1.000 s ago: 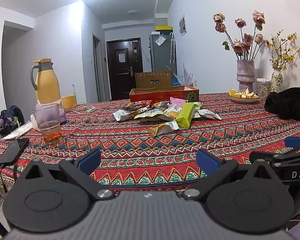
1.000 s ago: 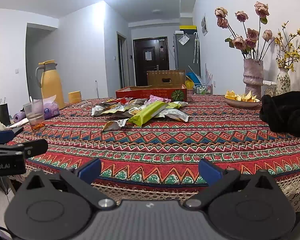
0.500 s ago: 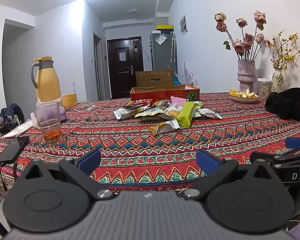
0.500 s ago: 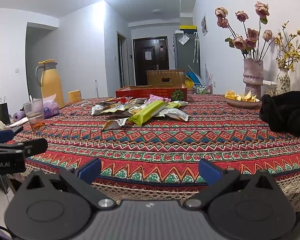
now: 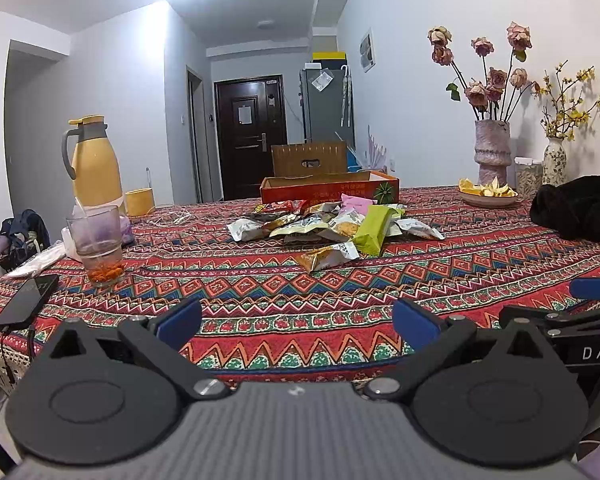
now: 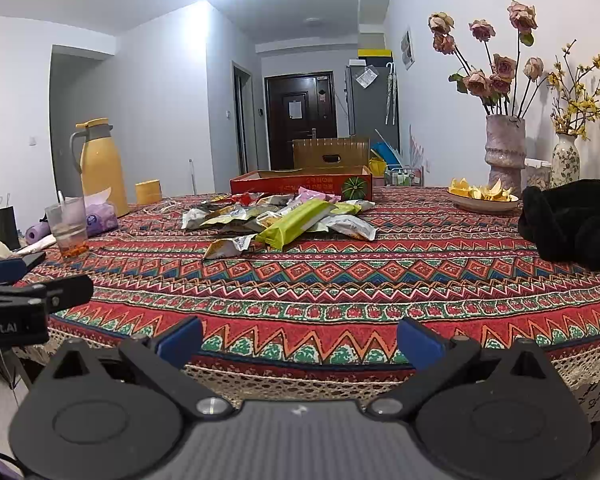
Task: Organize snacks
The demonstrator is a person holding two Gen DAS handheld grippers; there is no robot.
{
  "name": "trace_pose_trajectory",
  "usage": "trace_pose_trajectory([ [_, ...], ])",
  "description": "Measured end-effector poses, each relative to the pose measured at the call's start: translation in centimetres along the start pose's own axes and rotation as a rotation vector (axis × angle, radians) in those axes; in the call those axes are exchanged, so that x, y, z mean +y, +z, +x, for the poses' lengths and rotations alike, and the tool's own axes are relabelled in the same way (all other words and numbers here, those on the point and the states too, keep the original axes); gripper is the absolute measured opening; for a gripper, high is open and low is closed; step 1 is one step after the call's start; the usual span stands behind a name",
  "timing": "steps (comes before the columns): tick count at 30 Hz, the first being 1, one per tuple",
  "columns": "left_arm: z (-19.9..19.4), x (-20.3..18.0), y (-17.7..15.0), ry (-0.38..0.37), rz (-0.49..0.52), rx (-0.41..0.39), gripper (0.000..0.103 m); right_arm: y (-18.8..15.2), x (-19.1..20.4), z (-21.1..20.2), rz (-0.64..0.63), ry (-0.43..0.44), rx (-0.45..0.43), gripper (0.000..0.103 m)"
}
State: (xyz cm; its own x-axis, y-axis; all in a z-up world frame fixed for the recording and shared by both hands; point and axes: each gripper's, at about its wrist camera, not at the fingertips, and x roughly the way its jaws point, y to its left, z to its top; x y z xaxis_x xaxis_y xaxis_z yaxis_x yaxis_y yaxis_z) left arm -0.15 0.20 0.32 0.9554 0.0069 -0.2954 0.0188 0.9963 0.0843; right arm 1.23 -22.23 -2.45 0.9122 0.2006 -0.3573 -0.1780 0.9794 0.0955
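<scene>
A heap of snack packets (image 5: 324, 226) (image 6: 276, 216) lies mid-table on the patterned cloth, with a long green packet (image 5: 374, 228) (image 6: 298, 224) on top and a gold packet (image 5: 328, 258) (image 6: 228, 247) lying apart in front. Behind the heap stands a shallow red cardboard box (image 5: 328, 192) (image 6: 300, 182). My left gripper (image 5: 298, 322) hovers open over the table's near edge, well short of the snacks. My right gripper (image 6: 300, 338) is open just off the front edge, holding nothing. Each gripper shows at the side of the other's view.
A yellow jug (image 5: 94, 164), a glass (image 5: 98, 246) and a phone (image 5: 26, 300) stand at the left. Vases of flowers (image 5: 492, 152), a bowl of peel (image 5: 488, 194) and a black garment (image 5: 580, 210) are at the right. A lace fringe (image 6: 300, 380) hangs from the front edge.
Both views have shifted very slightly; the grippers stay open and the snacks have not moved.
</scene>
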Motion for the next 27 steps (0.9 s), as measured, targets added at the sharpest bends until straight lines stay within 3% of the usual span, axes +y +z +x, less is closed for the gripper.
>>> trace_pose_trajectory([
  [27, -0.04, -0.18, -0.17, 0.001, 0.005, -0.005, 0.103, -0.05, 0.11, -0.12, -0.003, -0.005, 0.003, 0.103],
])
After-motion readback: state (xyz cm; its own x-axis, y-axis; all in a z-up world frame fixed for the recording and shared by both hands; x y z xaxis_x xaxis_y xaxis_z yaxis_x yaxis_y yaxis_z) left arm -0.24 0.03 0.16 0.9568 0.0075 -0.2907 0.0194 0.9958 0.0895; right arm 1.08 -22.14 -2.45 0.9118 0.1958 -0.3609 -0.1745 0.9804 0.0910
